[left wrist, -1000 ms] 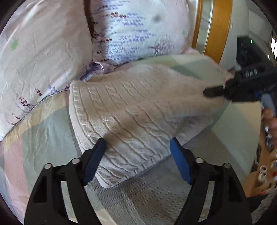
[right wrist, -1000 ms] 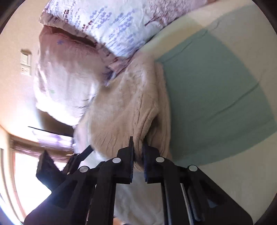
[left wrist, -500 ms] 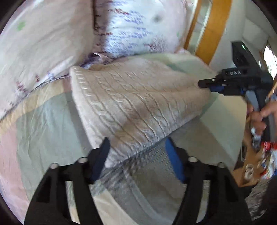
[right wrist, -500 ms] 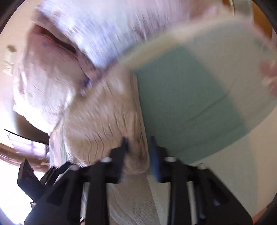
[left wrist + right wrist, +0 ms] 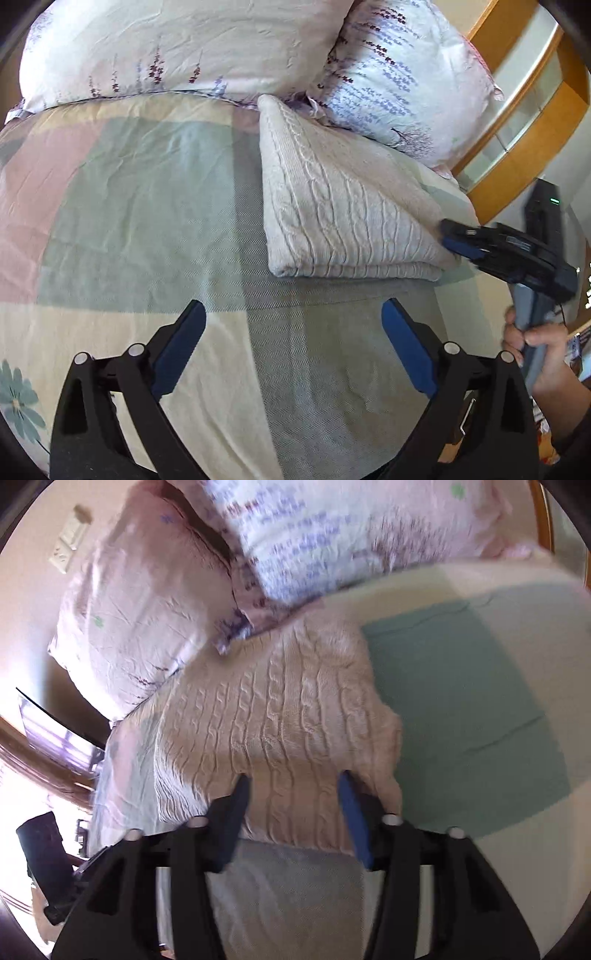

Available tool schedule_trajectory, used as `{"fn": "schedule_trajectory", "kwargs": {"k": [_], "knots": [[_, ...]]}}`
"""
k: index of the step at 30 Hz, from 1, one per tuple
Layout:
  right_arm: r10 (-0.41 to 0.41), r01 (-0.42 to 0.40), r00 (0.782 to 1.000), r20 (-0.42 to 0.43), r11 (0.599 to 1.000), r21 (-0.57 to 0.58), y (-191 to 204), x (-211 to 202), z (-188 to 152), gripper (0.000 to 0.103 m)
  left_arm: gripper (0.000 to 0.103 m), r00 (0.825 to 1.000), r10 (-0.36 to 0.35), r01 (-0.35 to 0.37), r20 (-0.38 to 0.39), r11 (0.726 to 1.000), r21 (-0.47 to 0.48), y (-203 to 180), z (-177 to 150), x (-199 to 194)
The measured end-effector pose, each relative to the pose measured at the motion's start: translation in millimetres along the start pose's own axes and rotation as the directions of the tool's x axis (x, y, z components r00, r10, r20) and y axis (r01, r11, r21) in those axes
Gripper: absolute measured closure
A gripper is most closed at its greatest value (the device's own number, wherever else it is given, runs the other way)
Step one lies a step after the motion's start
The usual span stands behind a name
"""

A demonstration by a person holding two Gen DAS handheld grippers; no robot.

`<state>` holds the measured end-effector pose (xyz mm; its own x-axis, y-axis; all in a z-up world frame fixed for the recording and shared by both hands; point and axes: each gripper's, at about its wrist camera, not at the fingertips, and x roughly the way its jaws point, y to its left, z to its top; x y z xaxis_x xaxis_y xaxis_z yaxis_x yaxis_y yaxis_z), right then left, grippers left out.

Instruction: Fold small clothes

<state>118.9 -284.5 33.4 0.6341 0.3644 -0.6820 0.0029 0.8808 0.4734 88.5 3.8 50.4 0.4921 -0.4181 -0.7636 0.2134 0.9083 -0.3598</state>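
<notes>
Toward the head of the bed (image 5: 122,206), just below the two pillows (image 5: 177,48), our cable-knit sweater (image 5: 332,210) lies folded into a thick pad, its long axis running from the pillows down toward us. Our left gripper (image 5: 293,341) hangs with jaws spread wide and empty, apart from the sweater's near edge. Our right gripper (image 5: 295,805) is nearer: its jaws stand open over the sweater's near corner, gripping nothing. We judge any tidying or final fold falls to the right hand, with the fabric directly ahead of it.
</notes>
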Motion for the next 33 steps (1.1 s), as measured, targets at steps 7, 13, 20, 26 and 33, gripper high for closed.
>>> {"fn": "schedule_trajectory", "kwargs": {"k": [7, 13, 20, 26, 33], "knots": [[-0.217, 0.218, 0.976, 0.015, 0.972, -0.088, -4.2, -4.3, -62.2, 0.012, 0.005, 0.993, 0.113, -0.113, -0.030, 0.993, 0.032, -17.7, -10.2, 28.5], [-0.308, 0.307, 0.951, 0.023, 0.934, -0.181, 8.0, 3.7, -83.2, 0.001, 0.002, 0.984, 0.180, -0.180, -0.004, 0.981, 0.069, -24.8, -19.1, 38.4], [-0.405, 0.402, 0.914, 0.026, 0.897, -0.185, 19.4, 18.0, -85.0, 0.001, 0.002, 0.940, 0.341, -0.335, 0.007, 0.920, 0.204, -44.6, -26.6, 50.8], [-0.399, 0.395, 0.917, 0.027, 0.895, -0.208, 18.6, 16.1, -84.5, 0.001, 0.002, 0.940, 0.342, -0.338, 0.012, 0.924, 0.180, -41.6, -26.2, 50.3], [-0.392, 0.389, 0.919, 0.033, 0.893, -0.225, 19.3, 14.4, -83.7, 0.001, 0.002, 0.936, 0.351, -0.348, 0.009, 0.922, 0.171, -42.0, -24.8, 51.8]]}}
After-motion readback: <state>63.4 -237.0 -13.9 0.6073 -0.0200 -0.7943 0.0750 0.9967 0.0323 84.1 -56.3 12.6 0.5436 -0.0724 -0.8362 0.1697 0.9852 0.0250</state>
